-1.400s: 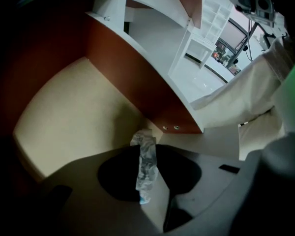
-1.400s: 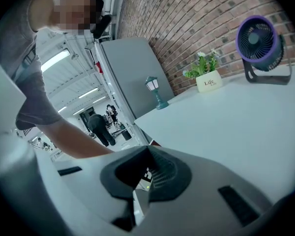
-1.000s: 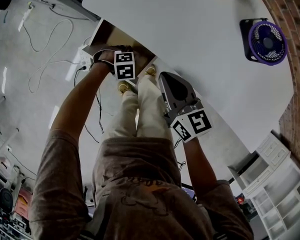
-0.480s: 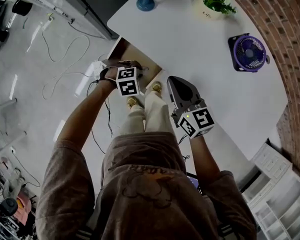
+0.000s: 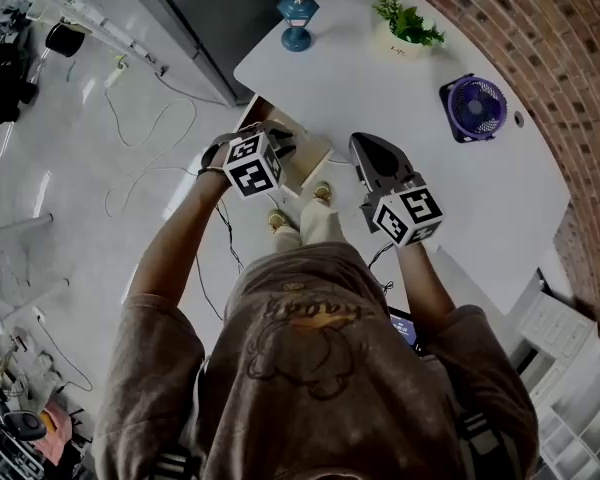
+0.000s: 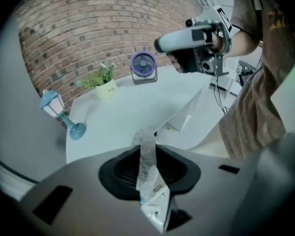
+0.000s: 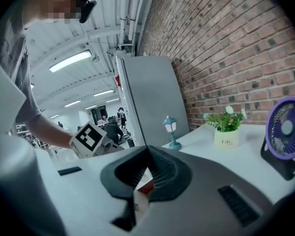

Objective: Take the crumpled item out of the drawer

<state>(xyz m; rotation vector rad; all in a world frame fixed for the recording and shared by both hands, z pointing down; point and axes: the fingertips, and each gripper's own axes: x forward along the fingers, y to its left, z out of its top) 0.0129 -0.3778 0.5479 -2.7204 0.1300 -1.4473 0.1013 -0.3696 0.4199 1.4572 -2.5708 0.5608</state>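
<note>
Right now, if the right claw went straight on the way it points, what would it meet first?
Probably the blue lamp standing on the white table, though depth is unclear.

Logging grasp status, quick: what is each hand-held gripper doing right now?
Left hand-held gripper: closed on the crumpled item.
Right hand-held gripper: closed, with nothing visibly gripped.

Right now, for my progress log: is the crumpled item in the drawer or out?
Out: the left gripper clamps the crumpled item in its jaws, clear of the open drawer.
</note>
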